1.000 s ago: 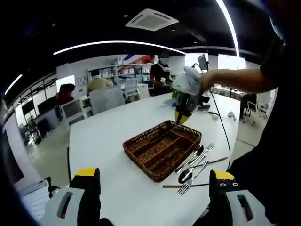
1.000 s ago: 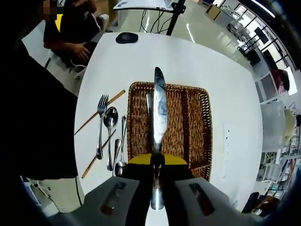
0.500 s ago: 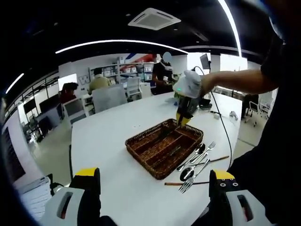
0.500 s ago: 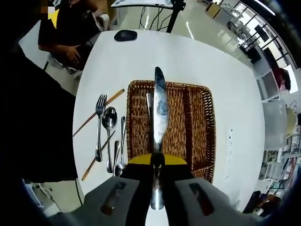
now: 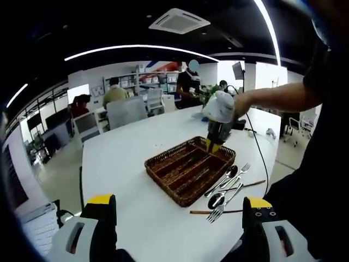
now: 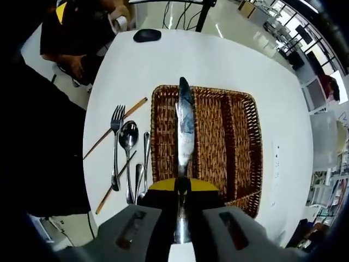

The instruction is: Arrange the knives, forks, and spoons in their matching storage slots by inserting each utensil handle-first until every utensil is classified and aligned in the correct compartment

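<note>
Right gripper view: white table (image 6: 218, 71); wicker cutlery tray (image 6: 240, 142) directly below; table knife (image 6: 184, 131) clamped in right gripper (image 6: 182, 188), blade forward, parallel to compartment dividers, above left-centre slot. Loose fork (image 6: 116, 142), spoons beside tray. Left gripper (image 5: 174, 218): unclenched, idle, farther off.
</note>
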`<state>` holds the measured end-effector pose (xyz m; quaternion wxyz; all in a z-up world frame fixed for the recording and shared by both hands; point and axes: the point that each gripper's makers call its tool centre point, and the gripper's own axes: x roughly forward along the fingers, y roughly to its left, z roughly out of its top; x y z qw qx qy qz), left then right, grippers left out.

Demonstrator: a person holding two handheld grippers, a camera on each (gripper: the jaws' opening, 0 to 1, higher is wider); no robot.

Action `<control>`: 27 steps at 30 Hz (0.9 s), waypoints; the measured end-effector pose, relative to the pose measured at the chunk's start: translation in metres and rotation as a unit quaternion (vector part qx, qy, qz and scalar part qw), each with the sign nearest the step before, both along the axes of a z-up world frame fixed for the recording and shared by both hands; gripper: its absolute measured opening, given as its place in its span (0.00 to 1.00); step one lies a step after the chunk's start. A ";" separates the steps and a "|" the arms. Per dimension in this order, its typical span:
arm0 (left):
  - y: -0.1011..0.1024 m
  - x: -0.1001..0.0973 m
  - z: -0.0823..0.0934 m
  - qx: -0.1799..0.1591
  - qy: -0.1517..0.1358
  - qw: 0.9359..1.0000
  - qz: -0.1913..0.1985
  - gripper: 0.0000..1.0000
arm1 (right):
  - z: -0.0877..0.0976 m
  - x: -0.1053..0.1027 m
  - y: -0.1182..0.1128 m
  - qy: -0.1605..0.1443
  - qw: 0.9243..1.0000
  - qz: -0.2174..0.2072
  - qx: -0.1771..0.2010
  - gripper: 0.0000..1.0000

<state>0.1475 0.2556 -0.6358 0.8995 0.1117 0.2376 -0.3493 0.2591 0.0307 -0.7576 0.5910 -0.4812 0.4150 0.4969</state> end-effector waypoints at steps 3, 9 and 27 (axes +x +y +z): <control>0.001 -0.001 0.000 -0.001 0.000 1.000 0.002 1.00 | -0.007 -0.002 0.000 0.002 1.000 -0.001 0.000 0.03; 0.002 -0.002 -0.002 -0.001 0.003 1.000 0.004 1.00 | -0.019 -0.003 0.003 0.008 1.000 0.001 0.004 0.03; 0.008 -0.005 -0.005 0.001 0.006 1.000 0.013 1.00 | -0.067 -0.006 0.009 0.034 0.999 -0.009 0.008 0.03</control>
